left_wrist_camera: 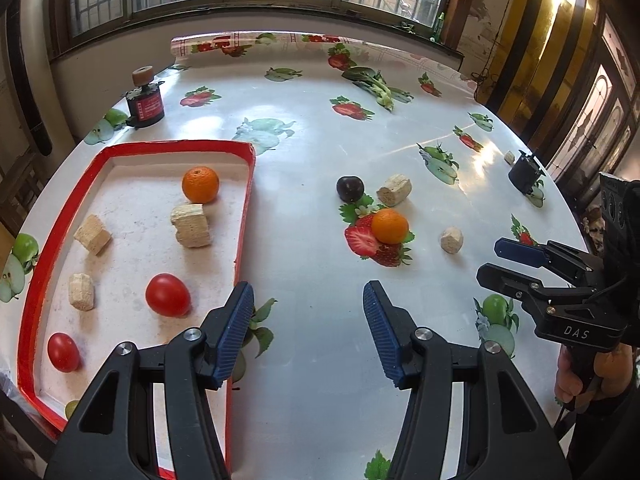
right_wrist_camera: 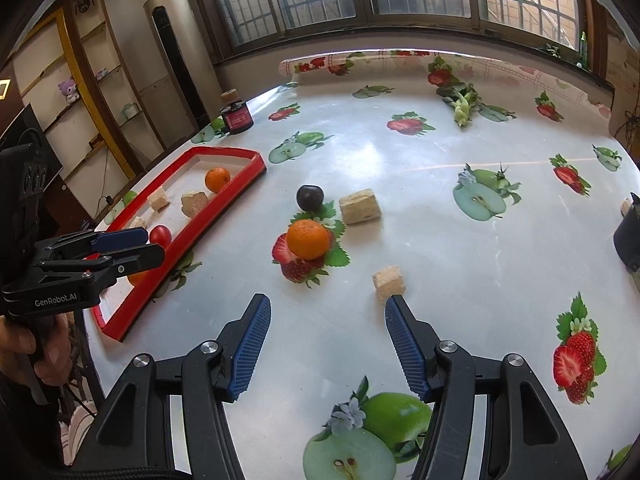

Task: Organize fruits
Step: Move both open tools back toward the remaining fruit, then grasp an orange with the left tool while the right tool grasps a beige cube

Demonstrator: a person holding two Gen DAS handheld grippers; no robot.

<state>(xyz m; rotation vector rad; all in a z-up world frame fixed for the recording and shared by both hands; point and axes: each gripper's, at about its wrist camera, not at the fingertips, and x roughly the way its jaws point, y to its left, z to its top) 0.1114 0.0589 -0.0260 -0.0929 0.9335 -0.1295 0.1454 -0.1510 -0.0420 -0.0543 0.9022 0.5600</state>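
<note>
while two oranges sit in view, one orange (left_wrist_camera: 200,184) lies inside the red-rimmed tray (left_wrist_camera: 180,146) near its far wall, and the other orange (right_wrist_camera: 308,239) rests on the bare tablecloth (left_wrist_camera: 312,152) over a printed strawberry. just behind that loose one sits a dark plum (right_wrist_camera: 309,197), apart from it. two red tomatoes (left_wrist_camera: 167,295) lie in the tray's near half, with pale sponge-like blocks (left_wrist_camera: 191,225) scattered between them and the tray's orange. more such blocks (right_wrist_camera: 359,205) lie on the cloth beside the plum and toward the right gripper.

the left gripper (left_wrist_camera: 308,330) hangs over the tray's right rim, its blue pads apart with nothing between them. the right gripper (right_wrist_camera: 327,346) stands likewise parted and empty, over open cloth short of the loose orange.

readable writing: "genrobot.ai" on the left gripper's side in the right wrist view, "das" on the right gripper's body in the left wrist view. a black jar (left_wrist_camera: 145,105) with a red label stands past the tray's far corner; its print is too small to read.

clear cloth runs between the tray's right rim and the loose fruit.
</note>
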